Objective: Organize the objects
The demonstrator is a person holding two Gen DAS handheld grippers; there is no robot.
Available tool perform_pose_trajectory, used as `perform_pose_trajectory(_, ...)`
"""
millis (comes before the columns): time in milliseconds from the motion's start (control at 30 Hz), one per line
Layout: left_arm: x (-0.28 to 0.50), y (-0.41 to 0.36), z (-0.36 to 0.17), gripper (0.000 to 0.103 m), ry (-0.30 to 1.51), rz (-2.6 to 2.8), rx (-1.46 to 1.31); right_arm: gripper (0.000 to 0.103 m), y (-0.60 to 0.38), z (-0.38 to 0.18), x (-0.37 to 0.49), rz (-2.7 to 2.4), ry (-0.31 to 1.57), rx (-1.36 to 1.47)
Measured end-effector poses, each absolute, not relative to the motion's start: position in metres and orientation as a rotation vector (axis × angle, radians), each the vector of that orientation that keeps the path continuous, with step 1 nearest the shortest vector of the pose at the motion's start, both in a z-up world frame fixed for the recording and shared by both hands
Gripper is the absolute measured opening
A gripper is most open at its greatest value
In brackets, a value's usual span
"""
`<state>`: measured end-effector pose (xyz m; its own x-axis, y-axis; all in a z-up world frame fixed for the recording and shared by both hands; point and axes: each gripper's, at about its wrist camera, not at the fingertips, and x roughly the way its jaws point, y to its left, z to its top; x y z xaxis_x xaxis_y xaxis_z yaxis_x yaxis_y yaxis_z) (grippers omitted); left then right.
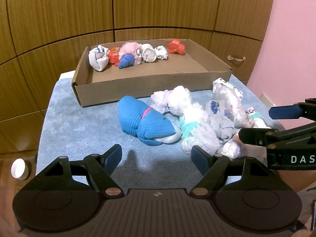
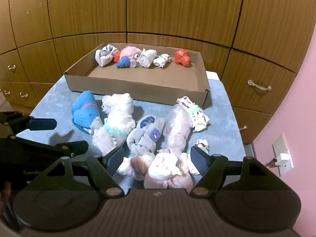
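Note:
A pile of rolled sock bundles lies on a blue towel [image 1: 79, 122]: a blue bundle [image 1: 144, 122] [image 2: 86, 111], fluffy white ones [image 1: 197, 132] [image 2: 116, 118], a grey one [image 2: 146, 136] and a pale pink-white one [image 2: 167, 169]. A cardboard box [image 1: 138, 86] [image 2: 138, 90] behind holds several bundles along its far wall. My left gripper [image 1: 157, 158] is open over bare towel, in front of the blue bundle. My right gripper [image 2: 158, 158] is open, its jaws standing on either side of the pale pink-white bundle; it also shows in the left wrist view [image 1: 262, 122].
Wooden cabinet doors with handles [image 2: 258, 86] stand behind and to both sides. A pink wall with a socket and plug [image 2: 282, 156] is on the right. A small white cup [image 1: 18, 167] sits off the towel at the left.

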<state>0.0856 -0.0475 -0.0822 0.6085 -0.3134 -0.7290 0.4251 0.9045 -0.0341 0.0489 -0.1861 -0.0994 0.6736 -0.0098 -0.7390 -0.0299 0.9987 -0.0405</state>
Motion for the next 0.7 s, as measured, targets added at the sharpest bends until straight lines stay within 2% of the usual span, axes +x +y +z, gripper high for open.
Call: perform_pose_trajectory(700, 0.0943, -0.0513, -0.0878, 0.081, 0.827, -0.405, 0.151, 0.071, -0.1914, -0.1043, 0.0497, 0.024, 0.829, -0.022)
